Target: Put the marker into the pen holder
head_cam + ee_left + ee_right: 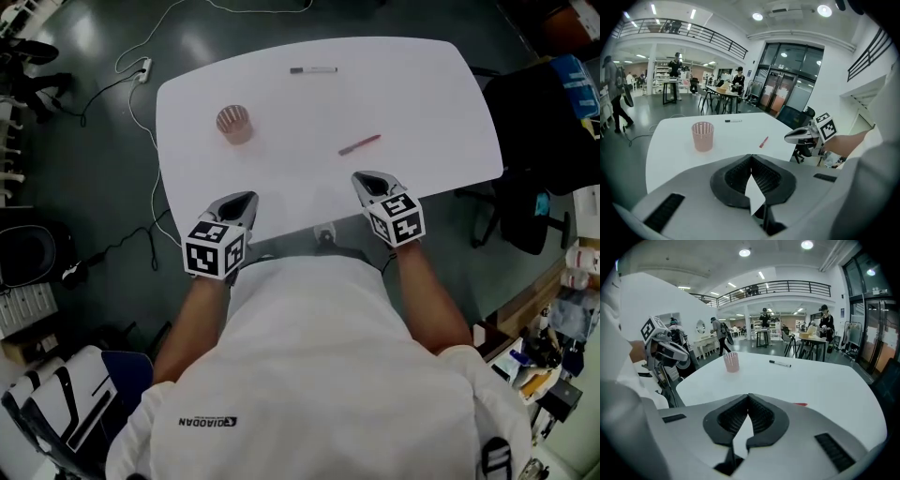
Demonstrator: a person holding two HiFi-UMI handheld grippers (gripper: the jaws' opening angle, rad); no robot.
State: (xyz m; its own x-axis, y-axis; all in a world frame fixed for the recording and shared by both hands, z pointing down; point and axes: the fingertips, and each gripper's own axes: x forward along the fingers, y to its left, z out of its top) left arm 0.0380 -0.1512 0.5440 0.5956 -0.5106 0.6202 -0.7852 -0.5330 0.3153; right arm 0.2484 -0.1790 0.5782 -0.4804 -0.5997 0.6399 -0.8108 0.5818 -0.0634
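Observation:
On the white table stands a pink mesh pen holder, left of centre. A black-and-white marker lies near the far edge. A red pen lies right of centre. My left gripper hovers at the table's near edge, below the holder, shut and empty. My right gripper is shut and empty too, just short of the red pen. The left gripper view shows the holder, the marker and the red pen. The right gripper view shows the holder and the marker.
A black office chair stands off the table's right edge. Cables and a power strip lie on the floor at the far left. Boxes and equipment crowd the left and right margins. People and other tables are in the hall behind.

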